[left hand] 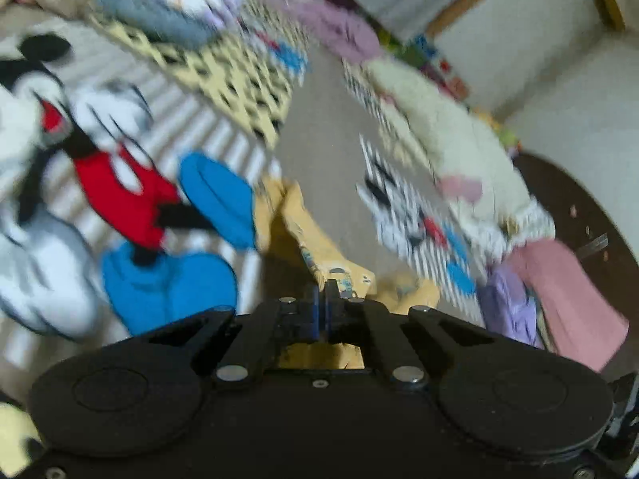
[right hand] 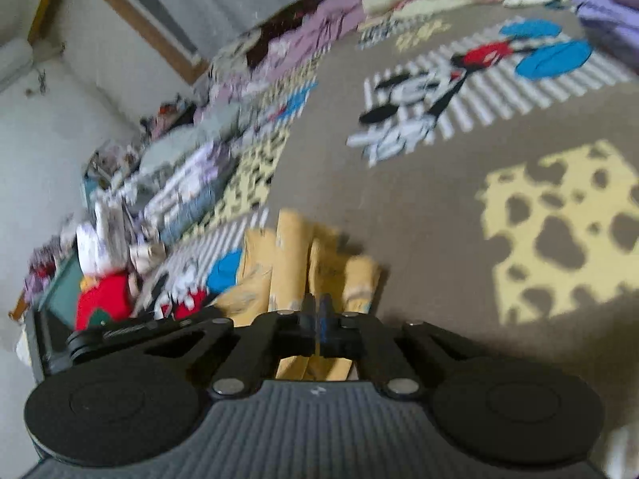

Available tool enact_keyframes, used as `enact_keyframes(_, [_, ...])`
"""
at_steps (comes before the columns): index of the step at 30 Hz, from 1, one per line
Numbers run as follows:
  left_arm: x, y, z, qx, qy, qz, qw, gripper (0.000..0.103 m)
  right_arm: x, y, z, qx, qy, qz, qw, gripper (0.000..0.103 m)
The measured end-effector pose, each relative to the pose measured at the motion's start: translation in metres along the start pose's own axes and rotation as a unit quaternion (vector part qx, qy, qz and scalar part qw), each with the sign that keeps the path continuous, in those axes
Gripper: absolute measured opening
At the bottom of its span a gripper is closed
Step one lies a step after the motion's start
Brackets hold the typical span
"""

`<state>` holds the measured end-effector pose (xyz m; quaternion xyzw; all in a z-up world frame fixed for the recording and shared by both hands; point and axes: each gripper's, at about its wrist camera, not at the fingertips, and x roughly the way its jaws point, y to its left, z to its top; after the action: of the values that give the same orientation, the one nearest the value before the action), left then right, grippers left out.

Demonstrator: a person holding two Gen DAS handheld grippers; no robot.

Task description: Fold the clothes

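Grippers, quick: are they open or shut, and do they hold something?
Left gripper: shut, pinching the yellow garment.
Right gripper: shut, at the same yellow garment's edge; a grip cannot be told.

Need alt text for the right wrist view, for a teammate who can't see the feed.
The right gripper has its jaws closed at the near edge of a crumpled yellow garment lying on a brown cartoon-mouse bedspread. Piles of clothes line the bed's left side against a white wall; the picture is motion-blurred.
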<state>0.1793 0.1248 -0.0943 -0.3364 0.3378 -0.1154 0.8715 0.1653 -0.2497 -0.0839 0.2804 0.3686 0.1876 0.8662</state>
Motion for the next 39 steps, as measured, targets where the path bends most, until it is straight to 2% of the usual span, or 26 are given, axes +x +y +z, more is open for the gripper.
enact_keyframes(3, [-0.029, 0.006, 0.002, -0.022, -0.035, 0.009, 0.9991, 0.000, -0.004, -0.003, 0.012, 0.008, 0.002, 0.002, 1.000, 0.004])
enact_keyframes(5, [-0.047, 0.010, -0.004, -0.036, -0.053, 0.024, 0.9977, 0.000, 0.001, 0.002, 0.014, 0.010, 0.021, 0.012, 1.000, 0.011])
enact_keyframes(6, [-0.055, 0.013, -0.009, -0.046, -0.060, 0.034, 0.9965, 0.000, 0.005, 0.006, 0.014, 0.008, 0.029, 0.011, 0.999, 0.028])
enact_keyframes(7, [-0.063, 0.019, -0.015, -0.059, -0.067, 0.057, 0.9944, 0.000, 0.010, 0.012, 0.011, 0.000, 0.037, 0.003, 0.999, 0.057])
enact_keyframes(8, [-0.069, 0.024, -0.020, -0.061, -0.074, 0.082, 0.9921, 0.000, 0.016, 0.018, 0.006, -0.009, 0.042, -0.001, 0.999, 0.070])
enact_keyframes(9, [-0.075, 0.028, -0.024, -0.062, -0.080, 0.107, 0.9891, 0.000, 0.022, 0.024, 0.002, -0.014, 0.048, 0.002, 0.999, 0.077])
enact_keyframes(10, [-0.079, 0.033, -0.028, -0.066, -0.084, 0.132, 0.9855, 0.000, 0.029, 0.028, -0.002, -0.015, 0.056, 0.008, 0.998, 0.077])
enact_keyframes(11, [-0.080, 0.038, -0.029, -0.075, -0.085, 0.140, 0.9837, 0.000, 0.036, 0.033, -0.006, -0.015, 0.063, 0.012, 0.998, 0.077])
enact_keyframes(13, [-0.081, 0.046, -0.031, -0.087, -0.070, 0.145, 0.9832, 0.000, 0.051, 0.043, -0.013, -0.015, 0.076, 0.014, 0.997, 0.077])
enact_keyframes(14, [-0.080, 0.049, -0.031, -0.090, -0.057, 0.147, 0.9833, 0.003, 0.058, 0.048, -0.016, -0.018, 0.080, 0.010, 0.997, 0.077])
enact_keyframes(15, [-0.081, 0.050, -0.030, -0.090, -0.060, 0.146, 0.9834, 0.004, 0.065, 0.052, -0.018, -0.022, 0.084, 0.005, 0.996, 0.077])
enact_keyframes(16, [-0.082, 0.050, -0.029, -0.089, -0.063, 0.145, 0.9834, 0.009, 0.073, 0.057, -0.020, -0.028, 0.087, -0.007, 0.996, 0.075])
enact_keyframes(17, [-0.083, 0.050, -0.028, -0.088, -0.067, 0.144, 0.9834, 0.020, 0.081, 0.060, -0.021, -0.035, 0.090, -0.024, 0.995, 0.073])
enact_keyframes(19, [-0.084, 0.049, -0.022, -0.083, -0.079, 0.148, 0.9824, 0.037, 0.095, 0.062, -0.021, -0.031, 0.091, -0.046, 0.994, 0.065])
enact_keyframes(20, [-0.083, 0.050, -0.017, -0.080, -0.084, 0.145, 0.9827, 0.040, 0.100, 0.061, -0.020, -0.025, 0.088, -0.054, 0.994, 0.062])
enact_keyframes(23, [-0.067, 0.055, 0.000, -0.068, -0.074, 0.136, 0.9857, 0.045, 0.110, 0.060, -0.018, -0.015, 0.077, -0.076, 0.994, 0.045])
enact_keyframes(25, [-0.051, 0.057, 0.010, -0.048, -0.052, 0.124, 0.9898, 0.045, 0.113, 0.061, -0.019, -0.027, 0.076, -0.083, 0.993, 0.019])
enact_keyframes(26, [-0.043, 0.058, 0.014, -0.038, -0.042, 0.118, 0.9914, 0.044, 0.113, 0.060, -0.020, -0.031, 0.077, -0.080, 0.993, 0.008])
enact_keyframes(27, [-0.033, 0.057, 0.018, -0.015, -0.030, 0.124, 0.9918, 0.042, 0.113, 0.058, -0.020, -0.032, 0.078, -0.075, 0.994, 0.003])
enact_keyframes(29, [-0.014, 0.055, 0.023, 0.025, -0.005, 0.142, 0.9896, 0.004, 0.108, 0.054, -0.020, -0.029, 0.073, -0.066, 0.995, 0.003])
enact_keyframes(31, [-0.003, 0.056, 0.025, 0.038, 0.015, 0.144, 0.9888, 0.001, 0.098, 0.050, -0.017, -0.018, 0.060, -0.058, 0.996, 0.003])
enact_keyframes(34, [-0.015, 0.054, 0.023, 0.051, -0.007, 0.142, 0.9886, 0.000, 0.082, 0.045, -0.010, -0.011, 0.037, -0.049, 0.998, 0.003])
enact_keyframes(39, [-0.080, 0.059, 0.024, 0.002, -0.114, 0.153, 0.9816, 0.000, 0.047, 0.038, 0.007, 0.004, -0.012, -0.040, 0.999, 0.003])
